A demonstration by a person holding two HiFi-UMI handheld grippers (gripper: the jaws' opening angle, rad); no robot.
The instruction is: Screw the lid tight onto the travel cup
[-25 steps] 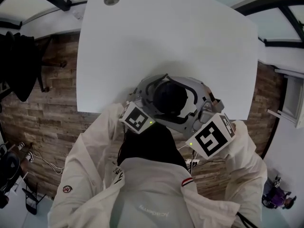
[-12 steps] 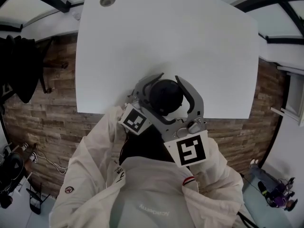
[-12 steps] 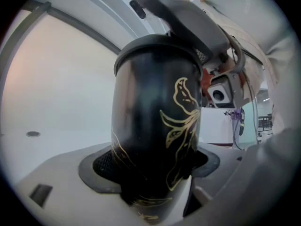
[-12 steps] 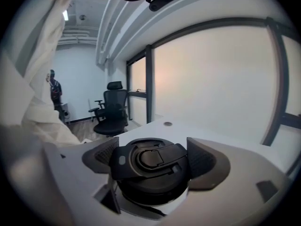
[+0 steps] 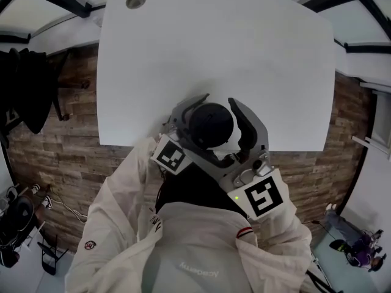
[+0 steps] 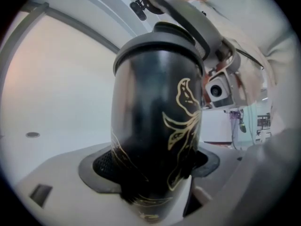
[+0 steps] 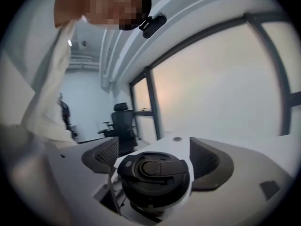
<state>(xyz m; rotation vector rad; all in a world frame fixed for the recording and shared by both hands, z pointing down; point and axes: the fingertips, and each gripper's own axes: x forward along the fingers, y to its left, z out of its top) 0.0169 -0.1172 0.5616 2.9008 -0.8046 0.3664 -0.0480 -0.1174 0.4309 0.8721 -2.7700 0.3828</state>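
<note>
The travel cup (image 6: 155, 126) is black with a gold flower drawing, and I hold it upright in front of my chest over the near edge of the table. My left gripper (image 6: 155, 165) is shut on its lower body; in the head view only its marker cube (image 5: 169, 155) shows. The black lid (image 5: 211, 125) sits on top of the cup (image 7: 153, 171). My right gripper (image 5: 218, 105) reaches over from my side with one jaw on each side of the lid. It is open, with small gaps between its ribbed pads (image 7: 207, 160) and the lid.
The white table (image 5: 214, 41) lies ahead with a round cable hole (image 5: 135, 0) at its far left corner. Wood-pattern floor shows on both sides. An office chair (image 7: 120, 121) stands by the windows in the background.
The right gripper has swung round the lid, and its marker cube has moved from the cup's right to nearer my body. Its jaws now stand wider. The cup and left gripper stay put.
</note>
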